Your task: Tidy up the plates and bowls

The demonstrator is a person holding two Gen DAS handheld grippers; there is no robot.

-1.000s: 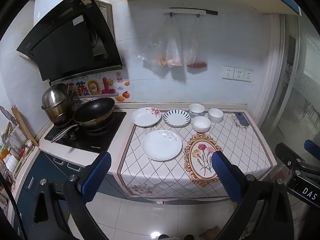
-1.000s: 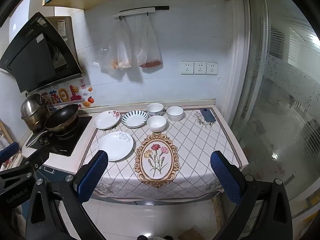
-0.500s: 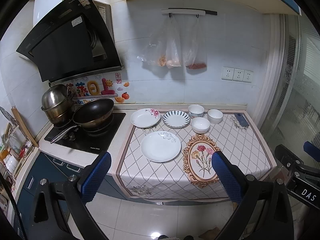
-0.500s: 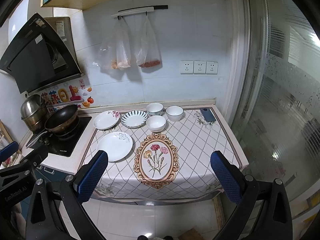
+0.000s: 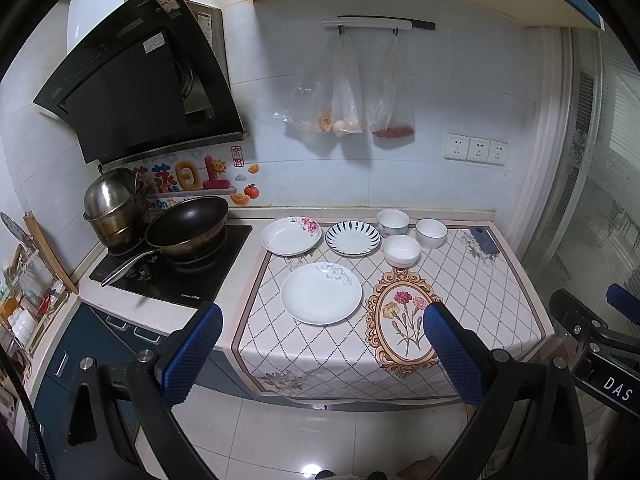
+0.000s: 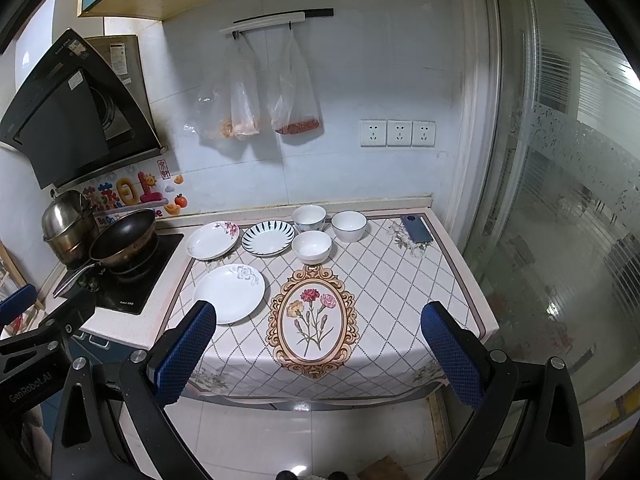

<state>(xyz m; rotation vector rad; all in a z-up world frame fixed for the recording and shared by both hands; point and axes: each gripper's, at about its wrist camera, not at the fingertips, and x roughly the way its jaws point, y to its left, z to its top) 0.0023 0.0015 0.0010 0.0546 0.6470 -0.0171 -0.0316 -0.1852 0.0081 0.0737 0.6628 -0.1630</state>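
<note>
On the patterned cloth of the counter [image 5: 460, 304] lie three plates: a large white plate [image 5: 321, 293] [image 6: 229, 293] at the front, a flowered plate [image 5: 291, 235] [image 6: 213, 240] and a blue-striped plate [image 5: 352, 238] [image 6: 268, 237] behind it. Three white bowls stand to their right: one at the front [image 5: 401, 250] [image 6: 311, 245], two at the back [image 5: 392, 222] [image 5: 431, 233] [image 6: 308, 218] [image 6: 349, 225]. My left gripper [image 5: 323, 354] and right gripper [image 6: 318, 354] are open and empty, held back from the counter's front edge.
A hob with a black wok [image 5: 187, 222] and a steel pot [image 5: 112, 200] is at the left. A phone [image 5: 484, 241] lies at the back right corner. Plastic bags [image 5: 348, 92] hang on the wall. A glass door [image 6: 560, 240] is at the right.
Both grippers have drifted slightly; the counter sits a little higher in both views. Nothing on the counter has moved.
</note>
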